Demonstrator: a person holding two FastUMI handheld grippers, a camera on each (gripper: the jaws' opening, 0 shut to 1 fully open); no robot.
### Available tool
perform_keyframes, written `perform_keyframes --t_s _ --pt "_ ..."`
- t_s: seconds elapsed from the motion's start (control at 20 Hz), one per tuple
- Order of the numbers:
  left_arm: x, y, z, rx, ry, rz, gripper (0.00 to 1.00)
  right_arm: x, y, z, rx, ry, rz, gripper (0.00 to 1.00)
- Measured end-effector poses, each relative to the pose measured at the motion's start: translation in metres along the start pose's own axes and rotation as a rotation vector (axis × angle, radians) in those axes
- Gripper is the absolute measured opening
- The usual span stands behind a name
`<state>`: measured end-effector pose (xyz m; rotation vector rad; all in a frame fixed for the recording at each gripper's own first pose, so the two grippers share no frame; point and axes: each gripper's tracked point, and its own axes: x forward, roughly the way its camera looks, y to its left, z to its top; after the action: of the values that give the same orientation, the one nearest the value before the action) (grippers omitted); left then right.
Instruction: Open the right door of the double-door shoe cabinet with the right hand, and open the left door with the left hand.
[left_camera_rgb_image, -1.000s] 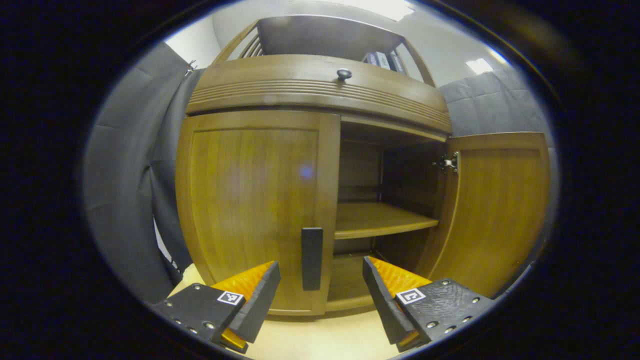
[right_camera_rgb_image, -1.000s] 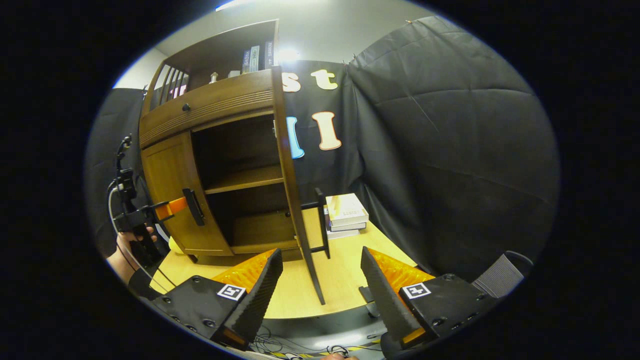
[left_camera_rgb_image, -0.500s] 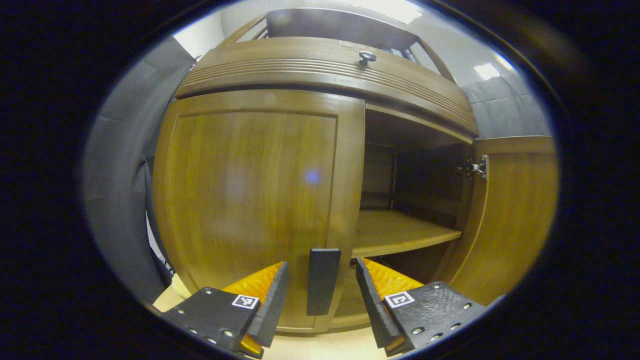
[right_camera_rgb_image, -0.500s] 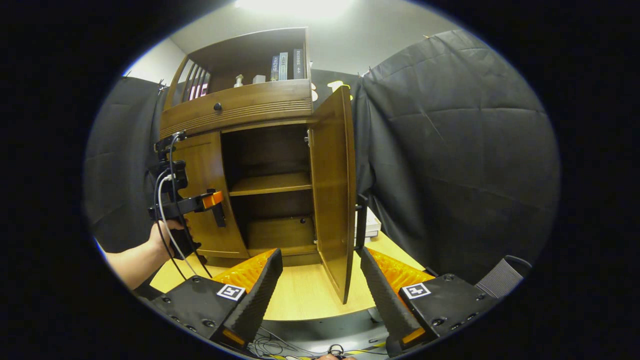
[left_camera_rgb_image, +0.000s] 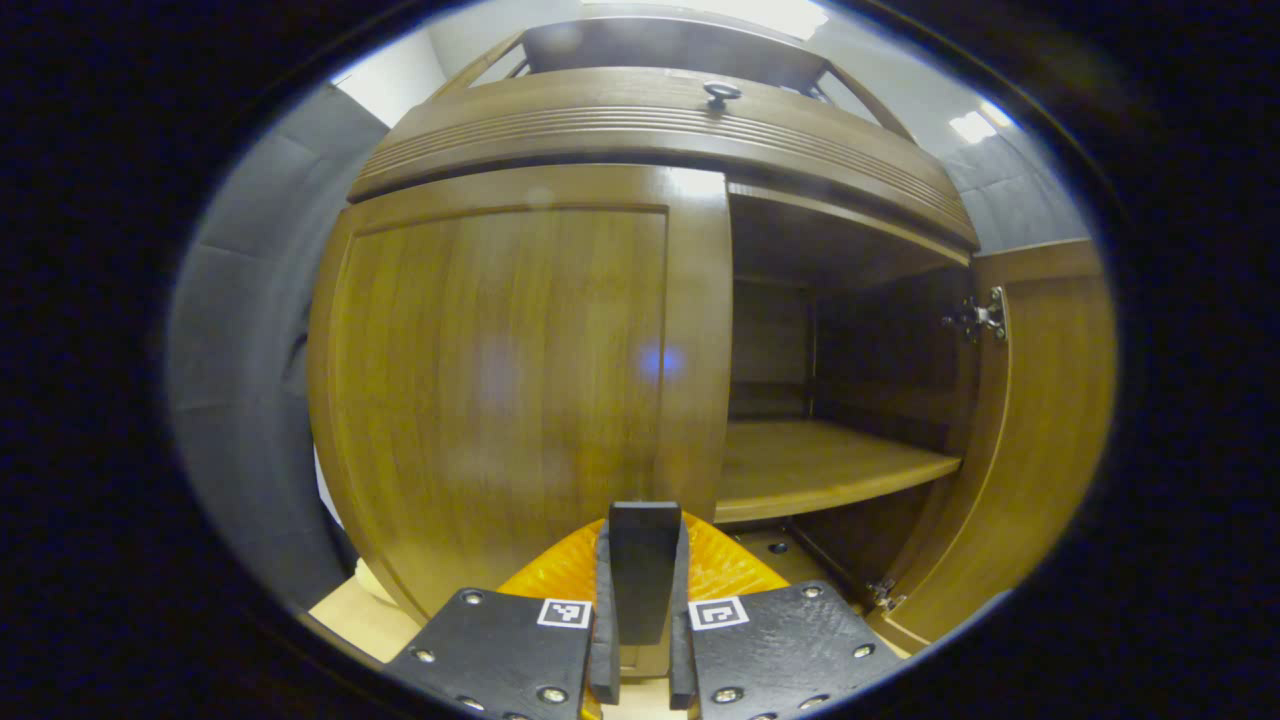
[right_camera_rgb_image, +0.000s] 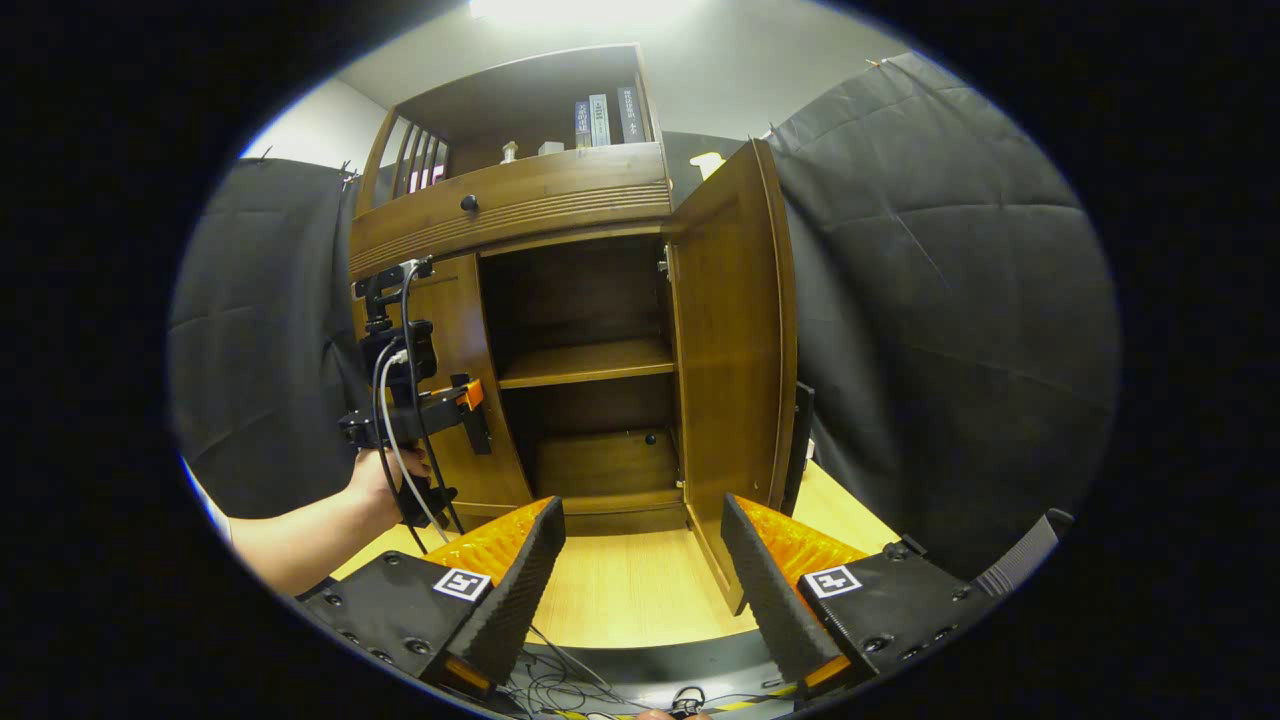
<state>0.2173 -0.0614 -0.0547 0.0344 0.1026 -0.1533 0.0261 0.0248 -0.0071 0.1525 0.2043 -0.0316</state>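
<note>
Clamping the left door's handle (left_camera_rgb_image: 640, 570), left tool (left_camera_rgb_image: 640, 640); right tool (right_camera_rgb_image: 640, 580) apart; right door (right_camera_rgb_image: 735, 330) open.

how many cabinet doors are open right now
1. The right door is swung wide open. The left door is shut, with the left gripper closed on its handle.

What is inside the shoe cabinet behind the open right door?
Behind the right door, one bare wooden shelf and the floor below; no shoes there. The closed left door hides the other half.
</note>
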Motion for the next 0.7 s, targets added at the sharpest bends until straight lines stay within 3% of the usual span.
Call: perform_keyframes --t_s 0.15,0.2,0.5,0.55,0.7 --pt "-0.009 -0.009 -0.004 -0.038 0.024 -0.041 0.16 0.002 0.007 -0.003 0.021 0.01 0.02 0.93" --pt "-0.01 -0.01 -0.002 -0.04 0.024 -0.05 0.14 0.003 0.009 -0.004 0.029 0.01 0.026 0.98" --pt "-0.015 -0.008 0.004 -0.045 0.029 -0.11 0.13 -0.002 0.019 -0.012 0.02 0.009 0.05 0.98" --pt "-0.016 -0.008 0.003 -0.045 0.028 -0.116 0.13 -0.003 0.021 -0.012 0.021 0.009 0.056 0.93" --pt "-0.014 -0.009 0.001 -0.043 0.028 -0.12 0.13 -0.003 0.03 -0.013 0.015 0.004 0.079 0.98"
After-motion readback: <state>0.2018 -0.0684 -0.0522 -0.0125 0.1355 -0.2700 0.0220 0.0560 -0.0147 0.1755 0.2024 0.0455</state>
